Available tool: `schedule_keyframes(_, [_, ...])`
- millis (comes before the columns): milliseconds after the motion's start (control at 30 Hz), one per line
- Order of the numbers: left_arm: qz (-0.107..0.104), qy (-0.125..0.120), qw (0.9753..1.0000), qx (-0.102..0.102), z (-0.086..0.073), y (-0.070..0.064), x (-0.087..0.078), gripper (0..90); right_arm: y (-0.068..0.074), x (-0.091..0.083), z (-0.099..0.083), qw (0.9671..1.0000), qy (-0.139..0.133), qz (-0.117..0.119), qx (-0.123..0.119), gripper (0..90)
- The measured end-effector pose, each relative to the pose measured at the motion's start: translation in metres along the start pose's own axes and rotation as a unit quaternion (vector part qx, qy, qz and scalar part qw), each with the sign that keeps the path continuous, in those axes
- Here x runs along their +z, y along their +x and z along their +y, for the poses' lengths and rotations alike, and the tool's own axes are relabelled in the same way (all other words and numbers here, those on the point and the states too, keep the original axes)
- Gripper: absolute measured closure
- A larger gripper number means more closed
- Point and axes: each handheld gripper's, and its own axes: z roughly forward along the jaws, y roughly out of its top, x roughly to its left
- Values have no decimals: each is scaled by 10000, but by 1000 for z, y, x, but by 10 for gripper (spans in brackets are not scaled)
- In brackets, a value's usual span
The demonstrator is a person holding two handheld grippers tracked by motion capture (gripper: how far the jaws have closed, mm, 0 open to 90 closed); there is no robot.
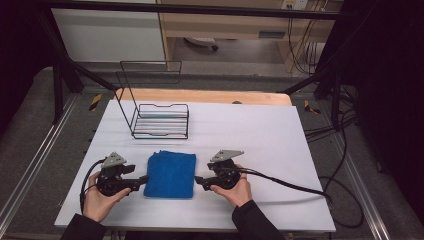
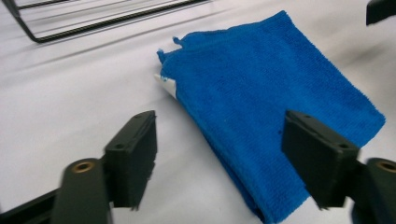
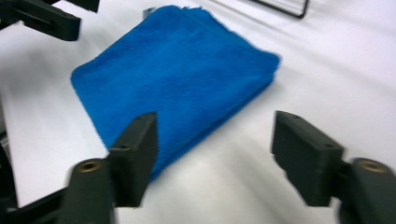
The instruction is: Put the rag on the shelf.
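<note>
A folded blue towel point(image 1: 170, 175) lies flat on the white table point(image 1: 260, 140), between my two grippers. My left gripper point(image 1: 143, 179) rests at the towel's left edge, held in a hand. It is open, with the towel's point(image 2: 261, 93) near edge lying between the spread jaws of the left gripper point(image 2: 224, 158). A small white tag point(image 2: 166, 84) sticks out from the towel's corner. My right gripper point(image 1: 198, 180) sits at the towel's right edge, also open. In the right gripper view the towel point(image 3: 177, 70) lies just ahead of the right gripper point(image 3: 215, 158), with nothing gripped.
A black wire rack point(image 1: 160, 120) stands on the table behind the towel, its tall back frame rising at the left. A cable point(image 1: 290, 185) trails right from the right gripper. Black frame posts flank the table.
</note>
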Motion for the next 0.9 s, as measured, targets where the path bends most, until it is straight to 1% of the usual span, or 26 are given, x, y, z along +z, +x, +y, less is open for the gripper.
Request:
schedule_keyframes(33, [-42, 11, 10000, -19, 3, 1, 0, 256, 0, 0, 0, 10000, 0, 0, 0, 265])
schedule_keyframes(133, [-30, -32, 10000, 36, 9, 3, 2, 209, -9, -6, 0, 9999, -133, -18, -9, 189])
schedule_keyframes(167, [-48, -25, 10000, 57, 12, 4, 3, 168, -15, -10, -1, 9998, -189, 0, 0, 147])
schedule_keyframes(233, [-31, -13, 10000, 87, 17, 5, 4, 154, -16, -11, -2, 9998, -217, -7, 3, 129])
schedule_keyframes(333, [-17, -48, 9999, 104, 25, 7, 7, 119, -23, -16, -5, 9996, -252, -42, 85, 91])
schedule_keyframes(433, [-7, -67, 9999, 101, 32, 11, 10, 94, -28, -20, -9, 9995, -301, -72, 109, 78])
schedule_keyframes(500, [43, -81, 9999, 83, 37, 12, 13, 91, -31, -23, -13, 9994, -315, -97, 137, 69])
schedule_keyframes(533, [41, -89, 9999, 69, 39, 13, 15, 90, -32, -24, -15, 9993, -315, -101, 192, 68])
schedule_keyframes(567, [52, -113, 9999, 56, 41, 14, 17, 91, -34, -25, -18, 9992, -326, -121, 190, 66])
schedule_keyframes(600, [71, -128, 9999, 55, 43, 15, 19, 91, -34, -26, -20, 9992, -313, -139, 225, 64])
schedule_keyframes(633, [114, -134, 9998, 85, 45, 16, 22, 91, -36, -27, -21, 9992, -298, -164, 207, 59])
schedule_keyframes(733, [231, -26, 9997, 92, 48, 20, 33, 102, -38, -29, -24, 9991, -268, -208, 254, 60])
schedule_keyframes(767, [233, 5, 9997, 68, 49, 21, 36, 117, -38, -30, -25, 9990, -277, -212, 276, 60])
schedule_keyframes(833, [258, 73, 9996, -39, 49, 25, 44, 152, -38, -29, -25, 9991, -238, -239, 256, 57])
schedule_keyframes(867, [269, 85, 9996, -60, 49, 26, 47, 164, -38, -29, -26, 9992, -220, -234, 232, 57])
schedule_keyframes(900, [328, 129, 9994, -63, 49, 28, 50, 176, -38, -28, -26, 9992, -216, -232, 230, 56])
